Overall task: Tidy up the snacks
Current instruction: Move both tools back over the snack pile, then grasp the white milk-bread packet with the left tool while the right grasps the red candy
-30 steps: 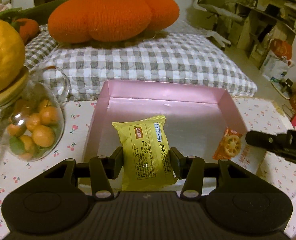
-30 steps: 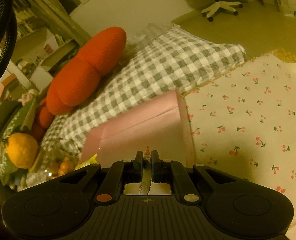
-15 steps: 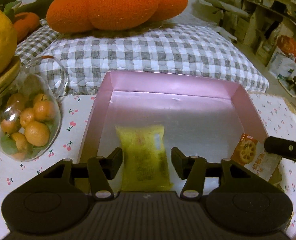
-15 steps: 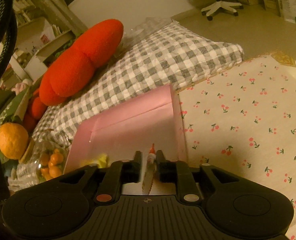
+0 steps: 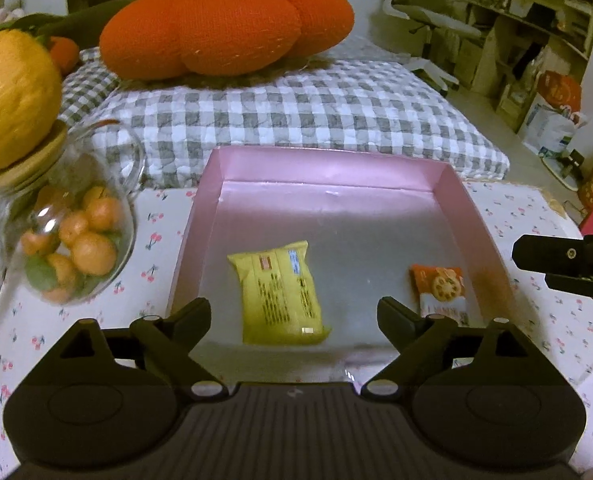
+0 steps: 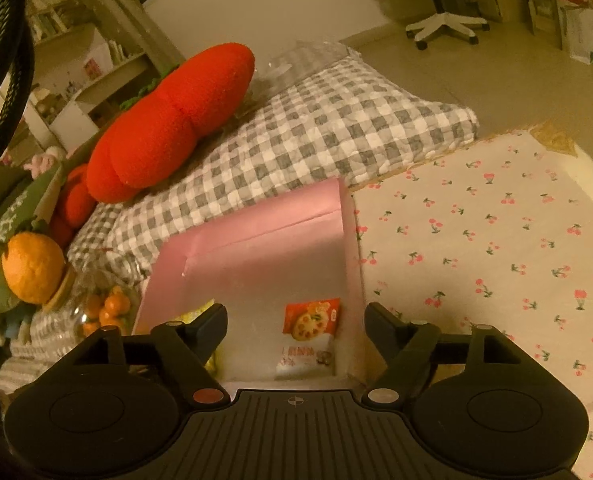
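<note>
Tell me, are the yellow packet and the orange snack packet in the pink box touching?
Apart. The left wrist view shows bare box floor between the yellow packet and the orange snack packet in the pink box.

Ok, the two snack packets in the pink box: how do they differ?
The yellow packet is plain yellow with printed text and looks puffy; the orange-and-white packet shows a round biscuit picture and looks flatter. The yellow packet is the larger of the two. It lies toward the left of the pink box, while the orange-and-white packet sits by the right wall. Both lie flat on the box floor, free of either tool.
</note>
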Available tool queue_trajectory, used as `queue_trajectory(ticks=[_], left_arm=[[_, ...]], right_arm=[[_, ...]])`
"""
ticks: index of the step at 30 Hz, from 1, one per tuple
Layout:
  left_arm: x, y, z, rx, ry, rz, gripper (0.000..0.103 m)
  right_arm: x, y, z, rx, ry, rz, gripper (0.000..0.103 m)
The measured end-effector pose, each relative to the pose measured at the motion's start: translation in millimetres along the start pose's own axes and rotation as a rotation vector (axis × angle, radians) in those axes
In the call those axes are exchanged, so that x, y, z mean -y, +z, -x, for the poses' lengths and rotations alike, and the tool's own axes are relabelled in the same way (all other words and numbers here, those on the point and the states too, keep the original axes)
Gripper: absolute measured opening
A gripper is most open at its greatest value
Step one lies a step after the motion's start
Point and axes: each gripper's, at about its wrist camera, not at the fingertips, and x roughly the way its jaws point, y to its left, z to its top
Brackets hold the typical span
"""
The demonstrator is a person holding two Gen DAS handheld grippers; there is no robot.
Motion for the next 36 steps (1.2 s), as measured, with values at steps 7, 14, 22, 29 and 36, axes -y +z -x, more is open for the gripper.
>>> queue_trajectory(ticks=[7, 14, 22, 29, 36], left_arm=[[-6, -15, 25, -0.002, 0.003, 0.018, 0.095], [-8, -34, 47, -0.017, 0.018, 0.017, 0.098], [-5, -61, 63, -0.022, 0.0, -0.001, 0.1], [-12, -81, 74, -0.02, -0.015, -0.008, 0.101], [-20, -105, 83, 0.023, -0.015, -0.041, 0.101]], right_arm=[[-5, -8, 21, -0.009, -0.034, 0.072, 0.083], [-4, -17, 42, -0.01, -0.034, 0.1, 0.086], [-5, -32, 62, -0.007, -0.043, 0.16, 0.09], [-2, -53, 74, -0.014, -0.064, 0.244, 0.09], [9, -71, 77, -0.026, -0.091, 0.287, 0.091]])
